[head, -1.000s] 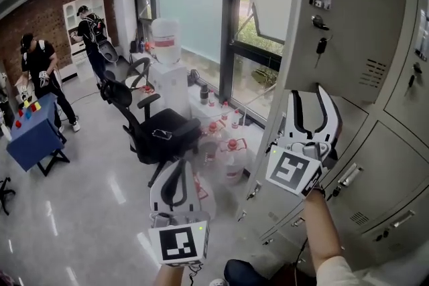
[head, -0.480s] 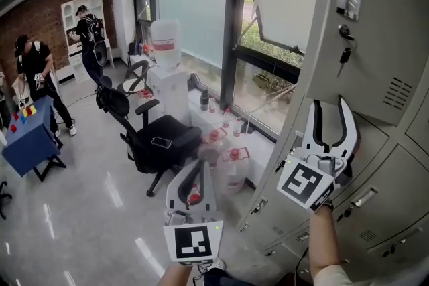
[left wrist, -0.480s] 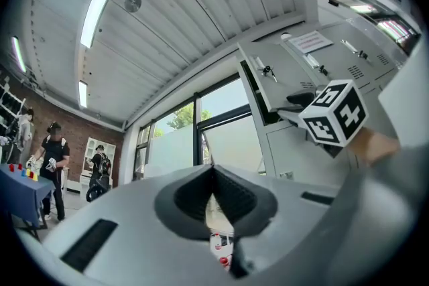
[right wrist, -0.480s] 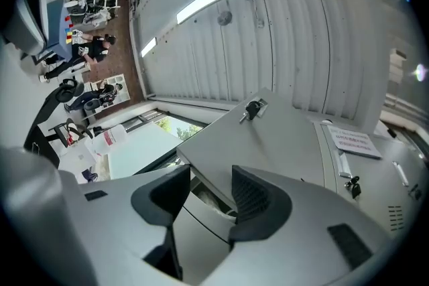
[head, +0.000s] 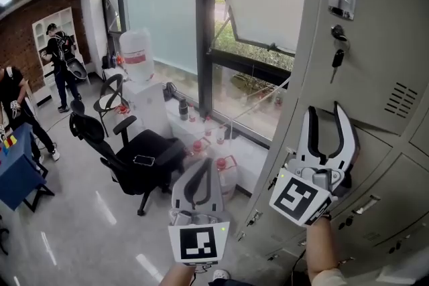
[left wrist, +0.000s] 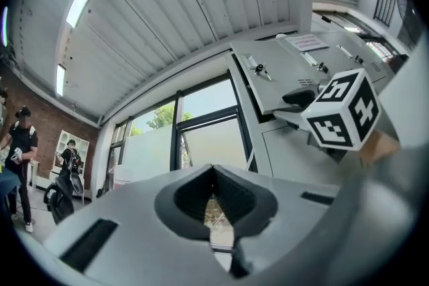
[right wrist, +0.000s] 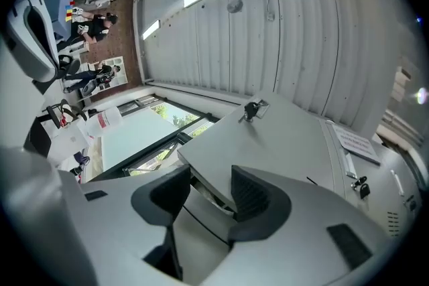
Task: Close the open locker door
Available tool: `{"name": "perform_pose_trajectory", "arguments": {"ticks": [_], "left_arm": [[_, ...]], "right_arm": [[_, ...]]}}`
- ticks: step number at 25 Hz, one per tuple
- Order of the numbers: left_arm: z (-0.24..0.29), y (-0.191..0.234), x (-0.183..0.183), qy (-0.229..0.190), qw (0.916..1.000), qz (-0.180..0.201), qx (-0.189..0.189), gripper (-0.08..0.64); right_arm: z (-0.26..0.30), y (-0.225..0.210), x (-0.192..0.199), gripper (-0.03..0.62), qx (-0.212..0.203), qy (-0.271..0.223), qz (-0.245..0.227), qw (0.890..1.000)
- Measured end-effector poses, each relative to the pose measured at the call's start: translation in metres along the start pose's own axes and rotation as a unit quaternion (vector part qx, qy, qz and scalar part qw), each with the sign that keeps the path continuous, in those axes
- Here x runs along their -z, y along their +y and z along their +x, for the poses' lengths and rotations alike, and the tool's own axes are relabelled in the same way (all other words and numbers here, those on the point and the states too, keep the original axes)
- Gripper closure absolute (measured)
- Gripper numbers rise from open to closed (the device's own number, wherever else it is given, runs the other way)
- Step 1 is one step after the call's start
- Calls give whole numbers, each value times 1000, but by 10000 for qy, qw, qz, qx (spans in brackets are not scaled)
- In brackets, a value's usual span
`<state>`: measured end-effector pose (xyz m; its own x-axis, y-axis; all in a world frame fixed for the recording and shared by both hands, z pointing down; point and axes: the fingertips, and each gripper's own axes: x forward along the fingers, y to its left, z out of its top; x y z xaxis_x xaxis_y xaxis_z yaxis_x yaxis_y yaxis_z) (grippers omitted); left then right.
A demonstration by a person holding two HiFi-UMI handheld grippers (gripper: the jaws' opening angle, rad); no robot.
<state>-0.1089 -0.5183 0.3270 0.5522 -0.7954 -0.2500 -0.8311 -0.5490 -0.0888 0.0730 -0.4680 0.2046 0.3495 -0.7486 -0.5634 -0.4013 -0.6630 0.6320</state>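
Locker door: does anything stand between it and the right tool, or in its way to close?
Nothing visible does. The right tool has its jaws apart around the door's lower edge. The space behind the door is mostly hidden, so I cannot check it fully.

Two grippers: a left gripper [head: 203, 163] and a right gripper [head: 326, 110]. One open locker door [head: 365, 23], with one key [head: 337, 58] in its lock. Two black office chairs [head: 137, 161] left of centre. Two people [head: 59, 53] far left. One blue table [head: 17, 171] near them. One water-cooler jug [head: 137, 50] (the floor bottles [head: 224, 171] are too blurred to count).
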Motion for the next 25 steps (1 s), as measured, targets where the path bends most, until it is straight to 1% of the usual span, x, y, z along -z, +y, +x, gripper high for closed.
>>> {"name": "perform_pose_trajectory", "arguments": {"ticks": [5, 8, 14, 17, 20, 22, 25], "left_arm": [[28, -9, 5, -25, 9994, -144, 300, 558], [43, -16, 6, -63, 9985, -168, 510, 558], [72, -24, 11, -109, 9948, -313, 967, 558], [85, -28, 11, -160, 9911, -351, 1271, 558], [96, -33, 12, -176, 9857, -400, 1627, 558], [101, -33, 12, -182, 9821, -430, 1823, 558], [108, -31, 15, -158, 9772, -403, 2077, 558]], "right_arm": [[11, 3, 8, 391, -74, 153, -94, 9998], [16, 3, 12, 391, -131, 294, -55, 9995], [24, 4, 21, 391, -111, 586, -148, 9981], [29, 6, 24, 391, -120, 777, -116, 9968], [32, 6, 28, 391, -78, 1038, -84, 9945], [34, 5, 31, 391, -50, 1213, -17, 9926], [37, 5, 32, 391, -16, 1350, 155, 9907]]}}
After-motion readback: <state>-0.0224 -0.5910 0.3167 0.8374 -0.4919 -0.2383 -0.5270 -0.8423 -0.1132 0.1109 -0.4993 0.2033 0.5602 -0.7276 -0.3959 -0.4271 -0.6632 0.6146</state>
